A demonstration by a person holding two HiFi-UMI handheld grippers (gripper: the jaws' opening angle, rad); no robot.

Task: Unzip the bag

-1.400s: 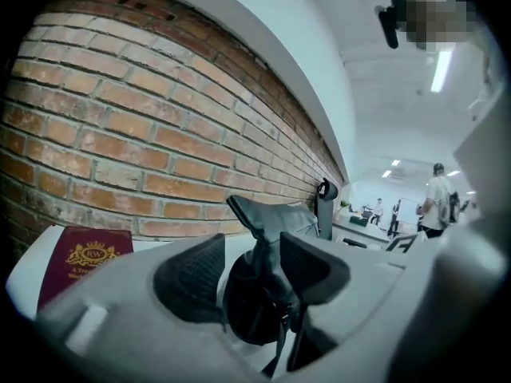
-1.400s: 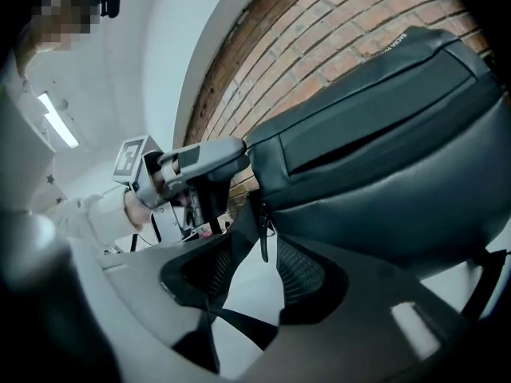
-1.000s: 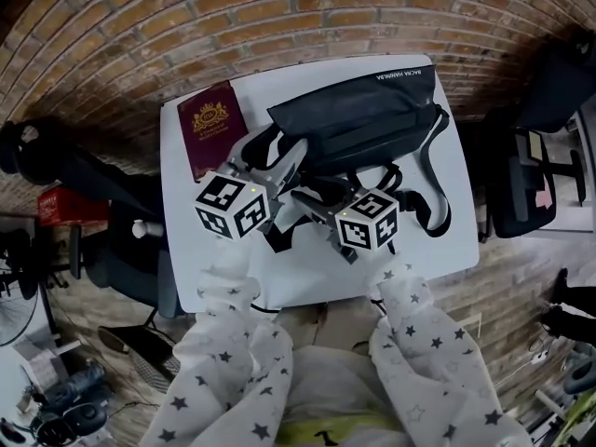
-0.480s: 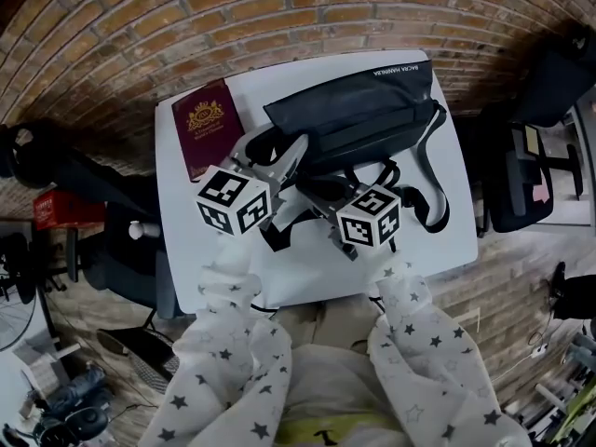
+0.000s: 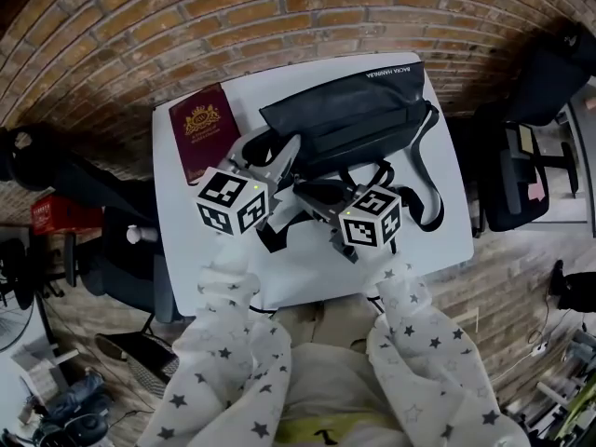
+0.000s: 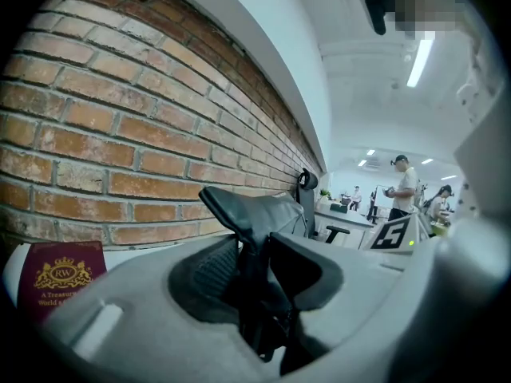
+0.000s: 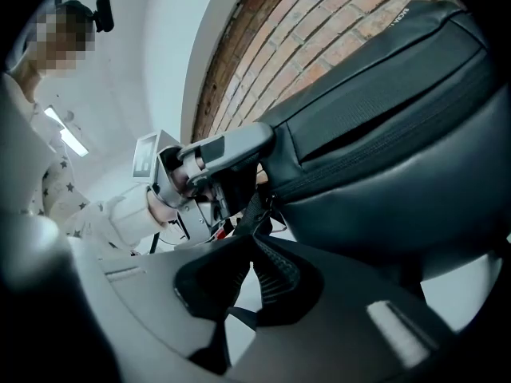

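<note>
The left tongs [image 6: 254,266] have just closed onto a corner of the bag [image 5: 358,110], the right tongs [image 7: 249,274] onto its zip pull [image 7: 257,214]; both grip, the unzipping itself is not begun

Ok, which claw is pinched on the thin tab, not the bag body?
The right claw: its jaws have just been closing and nearly meet on the thin tab. The left claw, also just closing, stands wider on a thick fold of the bag.

The black bag [image 5: 354,119] is smooth, faintly shiny synthetic cloth. At its nine o'clock the maroon booklet [image 5: 199,136] looks matt; the white table [image 5: 307,270] is smooth, the wall [image 5: 233,7] rough brick.
</note>
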